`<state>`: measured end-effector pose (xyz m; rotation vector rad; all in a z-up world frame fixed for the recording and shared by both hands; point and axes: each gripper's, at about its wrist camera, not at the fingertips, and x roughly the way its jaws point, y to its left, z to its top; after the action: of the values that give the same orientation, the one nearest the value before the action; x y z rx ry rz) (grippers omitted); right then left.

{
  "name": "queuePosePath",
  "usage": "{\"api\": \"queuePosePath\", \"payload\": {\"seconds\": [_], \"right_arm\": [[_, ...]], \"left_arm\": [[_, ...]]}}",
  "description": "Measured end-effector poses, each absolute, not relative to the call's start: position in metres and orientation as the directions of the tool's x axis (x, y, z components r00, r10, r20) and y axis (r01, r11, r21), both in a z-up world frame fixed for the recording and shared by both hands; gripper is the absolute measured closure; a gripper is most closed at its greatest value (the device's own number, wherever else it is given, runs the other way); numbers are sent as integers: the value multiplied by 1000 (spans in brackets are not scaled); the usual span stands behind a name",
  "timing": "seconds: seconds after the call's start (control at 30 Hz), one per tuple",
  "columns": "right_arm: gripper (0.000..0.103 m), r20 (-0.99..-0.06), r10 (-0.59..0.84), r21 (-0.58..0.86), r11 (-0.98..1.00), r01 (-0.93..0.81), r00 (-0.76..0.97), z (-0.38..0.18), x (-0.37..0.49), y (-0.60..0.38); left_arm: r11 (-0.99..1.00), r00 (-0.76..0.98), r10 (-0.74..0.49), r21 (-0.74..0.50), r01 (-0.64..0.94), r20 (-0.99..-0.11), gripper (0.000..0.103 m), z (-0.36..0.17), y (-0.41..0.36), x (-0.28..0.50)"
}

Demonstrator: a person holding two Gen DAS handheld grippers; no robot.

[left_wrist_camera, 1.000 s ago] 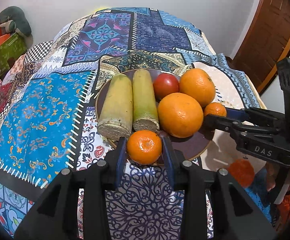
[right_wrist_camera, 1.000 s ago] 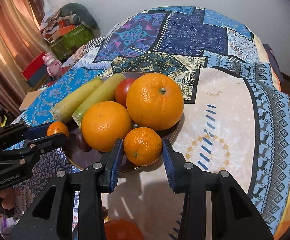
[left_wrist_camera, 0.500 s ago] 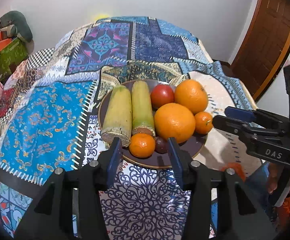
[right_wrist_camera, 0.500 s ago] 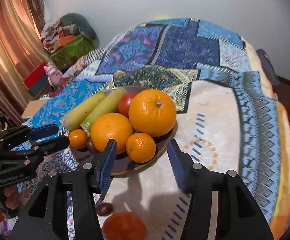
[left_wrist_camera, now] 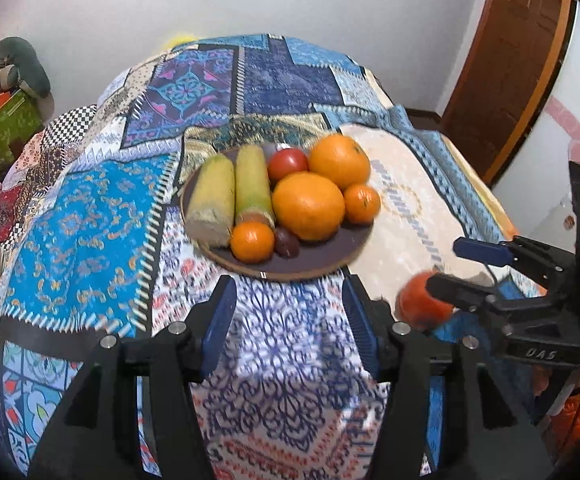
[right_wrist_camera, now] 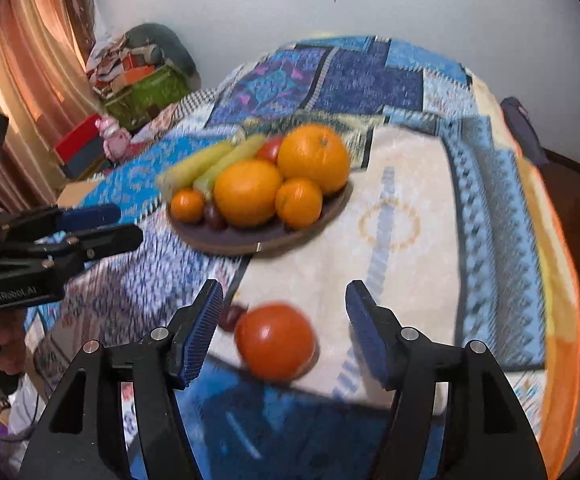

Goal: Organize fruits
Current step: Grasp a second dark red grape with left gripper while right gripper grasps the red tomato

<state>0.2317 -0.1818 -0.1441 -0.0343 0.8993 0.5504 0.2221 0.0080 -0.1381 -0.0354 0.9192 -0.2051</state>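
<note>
A: Here, going left to right, what sits where?

B: My left gripper (left_wrist_camera: 290, 316) has just been opening, nothing between its jaws. The plate (left_wrist_camera: 322, 264) holds the sorted fruit mid-bedspread (left_wrist_camera: 89, 220). My right gripper (right_wrist_camera: 285, 320), also just spreading, frames a loose tomato (right_wrist_camera: 274, 340) near the front edge, probably next to go.

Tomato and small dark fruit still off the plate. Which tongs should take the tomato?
Right. The loose tomato lies on the cloth just ahead of the open right tongs, roughly between the tips. The open left tongs face the plate instead.
</note>
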Motion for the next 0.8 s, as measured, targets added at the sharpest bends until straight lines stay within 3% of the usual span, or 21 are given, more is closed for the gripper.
{"api": "queuePosePath", "payload": {"seconds": [0.33,0.43,0.8], "right_arm": [[43,-791,434,219,859,-463,430,-175,235,-174],[57,-785,440,219,855,-470,436,-172,233,-176],[58,-733,420,208,887,-412,535,-150,222,-209]], "left_arm": [[970,513,-211,-113,216,-832,48,-162,-11,211],[963,500,-227,-117,243,-836,49,-164,-21,214],[939,431,-273,-141,313,-860,64,-178,-60,239]]}}
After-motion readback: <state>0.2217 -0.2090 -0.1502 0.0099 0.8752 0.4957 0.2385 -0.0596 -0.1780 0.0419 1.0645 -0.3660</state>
